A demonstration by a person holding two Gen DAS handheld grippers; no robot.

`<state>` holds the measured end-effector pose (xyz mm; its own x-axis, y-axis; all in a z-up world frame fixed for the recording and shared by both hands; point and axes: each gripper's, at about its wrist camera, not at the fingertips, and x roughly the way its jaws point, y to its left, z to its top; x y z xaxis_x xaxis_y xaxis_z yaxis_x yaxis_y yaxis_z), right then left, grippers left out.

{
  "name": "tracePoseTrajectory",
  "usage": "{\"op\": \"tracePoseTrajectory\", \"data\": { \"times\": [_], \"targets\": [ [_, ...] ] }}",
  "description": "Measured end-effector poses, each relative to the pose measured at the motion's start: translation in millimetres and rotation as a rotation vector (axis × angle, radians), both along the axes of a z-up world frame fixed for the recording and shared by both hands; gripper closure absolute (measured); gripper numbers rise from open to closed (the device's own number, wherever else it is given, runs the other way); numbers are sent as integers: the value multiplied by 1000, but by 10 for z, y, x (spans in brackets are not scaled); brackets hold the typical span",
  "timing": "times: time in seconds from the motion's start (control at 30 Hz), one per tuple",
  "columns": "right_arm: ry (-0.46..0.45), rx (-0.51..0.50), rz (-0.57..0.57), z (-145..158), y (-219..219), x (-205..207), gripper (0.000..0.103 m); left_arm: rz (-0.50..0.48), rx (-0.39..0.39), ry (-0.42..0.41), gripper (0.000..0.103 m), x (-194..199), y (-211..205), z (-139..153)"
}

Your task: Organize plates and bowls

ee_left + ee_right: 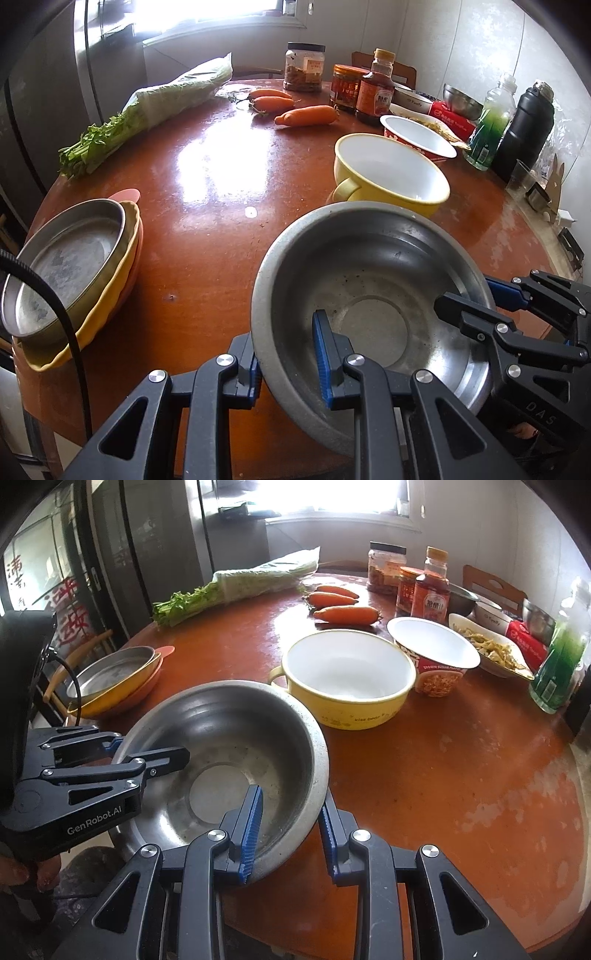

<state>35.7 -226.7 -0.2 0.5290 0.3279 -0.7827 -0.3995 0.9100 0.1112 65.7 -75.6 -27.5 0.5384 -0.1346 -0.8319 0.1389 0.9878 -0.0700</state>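
I had the steel bowl (pixel 369 295) pinched from both sides, tilted at the near edge of the surface (pixel 207 258). My left gripper (pixel 288 354) clamped the rim nearest me, one pad inside, one outside. My right gripper (pixel 290 830) did the same on the opposite rim.

The left wrist view caught the right gripper's body coming in low from the right; the right wrist view showed my left gripper (pixel 147 753) reaching in from the left, with my fingertips (pixel 22 875) on its handle. Only the right view showed the noodles dish (pixel 491 650) clearly.

Just beyond the bowl sat the yellow mug-bowl (pixel 391 173), and behind it the red paper bowl (pixel 417 136). At the left edge, the stack of plates (pixel 74 273) had a steel pan on top. Between stack and bowl lay bare tabletop. Carrots (pixel 306 114) and greens (pixel 147 110) lay toward the far edge.
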Motion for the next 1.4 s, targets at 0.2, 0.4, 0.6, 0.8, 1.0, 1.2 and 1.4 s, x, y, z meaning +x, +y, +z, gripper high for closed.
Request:
{"op": "tracePoseTrajectory", "data": {
  "times": [0.2,0.4,0.6,0.8,1.0,1.2,1.4],
  "targets": [
    [6,-4,-10,-29,-22,79,72,-7,1,0,79,65,-32,-21],
    [6,-7,-26,-41,-72,163,72,-19,4,-4,79,138,-89,-21],
    [6,-19,-51,-49,-154,206,72,-45,5,-2,79,174,-185,-21],
    [8,-17,-54,-33,-197,146,72,-60,3,4,79,144,-210,-33],
    [10,-1,-53,-30,-201,93,71,-54,15,-1,78,140,-192,-31],
    [16,16,-54,-36,-137,113,70,-56,7,1,66,137,-164,-32],
    [22,39,-66,-8,-135,98,60,-51,-1,-29,54,95,-132,46]
  ]
}}
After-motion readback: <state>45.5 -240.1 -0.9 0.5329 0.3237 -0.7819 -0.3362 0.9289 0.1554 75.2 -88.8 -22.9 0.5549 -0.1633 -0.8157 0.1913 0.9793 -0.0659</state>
